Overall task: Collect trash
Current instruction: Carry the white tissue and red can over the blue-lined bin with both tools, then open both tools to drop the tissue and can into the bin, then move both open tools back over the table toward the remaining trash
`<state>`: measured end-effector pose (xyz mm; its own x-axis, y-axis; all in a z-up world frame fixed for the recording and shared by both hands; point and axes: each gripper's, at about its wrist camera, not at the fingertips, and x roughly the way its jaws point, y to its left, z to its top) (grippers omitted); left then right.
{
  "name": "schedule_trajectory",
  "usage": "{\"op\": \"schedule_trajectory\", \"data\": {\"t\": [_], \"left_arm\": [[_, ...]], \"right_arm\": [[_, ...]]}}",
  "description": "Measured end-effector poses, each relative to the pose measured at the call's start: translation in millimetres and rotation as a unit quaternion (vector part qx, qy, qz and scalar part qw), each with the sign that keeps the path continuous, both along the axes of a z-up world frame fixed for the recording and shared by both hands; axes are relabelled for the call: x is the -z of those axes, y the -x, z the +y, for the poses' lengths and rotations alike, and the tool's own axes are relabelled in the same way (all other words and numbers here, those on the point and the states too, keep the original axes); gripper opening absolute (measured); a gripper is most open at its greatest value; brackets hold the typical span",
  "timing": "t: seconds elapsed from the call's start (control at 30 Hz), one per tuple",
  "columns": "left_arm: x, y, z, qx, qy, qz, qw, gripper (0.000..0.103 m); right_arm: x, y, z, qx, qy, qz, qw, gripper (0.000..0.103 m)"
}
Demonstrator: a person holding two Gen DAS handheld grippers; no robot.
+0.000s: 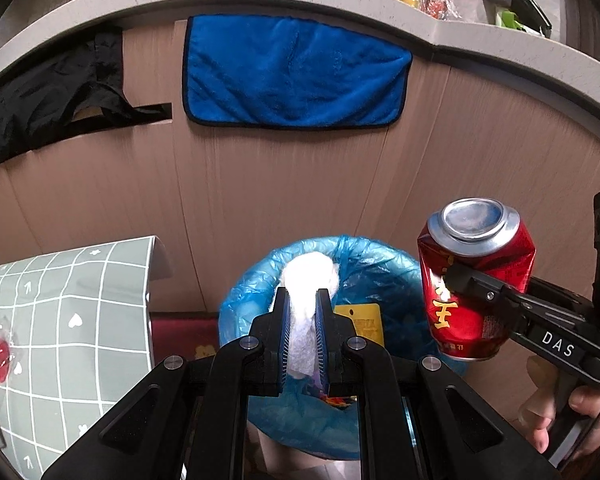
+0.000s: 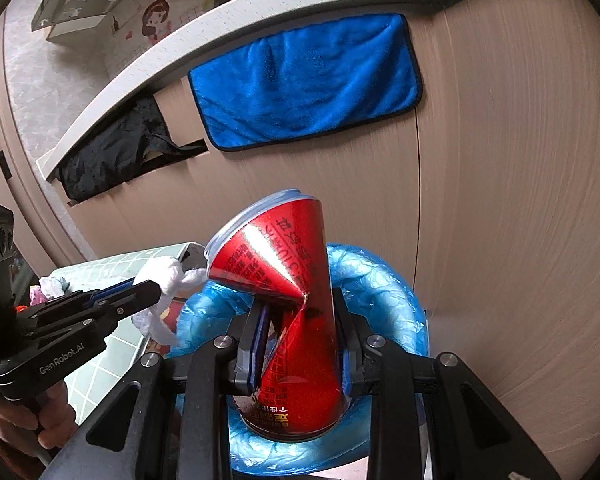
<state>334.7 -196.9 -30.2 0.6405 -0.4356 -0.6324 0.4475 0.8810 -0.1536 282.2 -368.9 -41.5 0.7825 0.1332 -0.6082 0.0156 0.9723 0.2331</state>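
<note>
Left claw (image 1: pixel 302 320) pinches a white tissue wad (image 1: pixel 308 280) right over the blue-lined bin (image 1: pixel 380 264), while right claw (image 2: pixel 300 340) grips the crushed red can (image 2: pixel 296 320) upright, just beside.

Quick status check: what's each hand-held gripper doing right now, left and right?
Left hand-held gripper: closed on a white tissue wad.
Right hand-held gripper: closed on a crushed red can.
</note>
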Motion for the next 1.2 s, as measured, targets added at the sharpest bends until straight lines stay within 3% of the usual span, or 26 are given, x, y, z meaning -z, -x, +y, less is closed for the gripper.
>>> {"op": "schedule_trajectory", "data": {"t": [0.17,0.23,0.27,0.3,0.57,0.73,0.9,1.2], "left_arm": [[5,-6,1,0.004,0.019,0.013,0.9997,0.019],[5,-10,3,0.015,0.035,0.027,0.9989,0.037],[5,-11,5,0.019,0.042,0.034,0.9984,0.039],[4,-11,8,0.018,0.045,0.036,0.9982,0.039],[-19,4,47,-0.028,0.047,0.016,0.9984,0.039],[-28,18,99,-0.070,0.061,0.023,0.9954,0.039],[-31,37,160,-0.110,0.061,0.016,0.9919,0.039],[-30,72,309,-0.225,0.059,-0.003,0.9725,0.039]], "right_arm": [[6,-4,-4,0.000,-0.007,0.008,1.000,0.028],[7,-6,-4,-0.006,-0.016,0.009,1.000,0.038],[6,-5,-3,-0.006,-0.018,0.006,1.000,0.050],[5,-3,-3,-0.006,-0.019,0.000,1.000,0.054],[-15,13,6,0.012,0.006,-0.026,1.000,0.054],[-30,22,22,0.005,0.001,-0.039,0.999,0.055],[-47,20,62,-0.037,-0.019,-0.048,0.998,0.056],[-59,-3,196,-0.148,0.007,-0.049,0.988,0.060]]}}
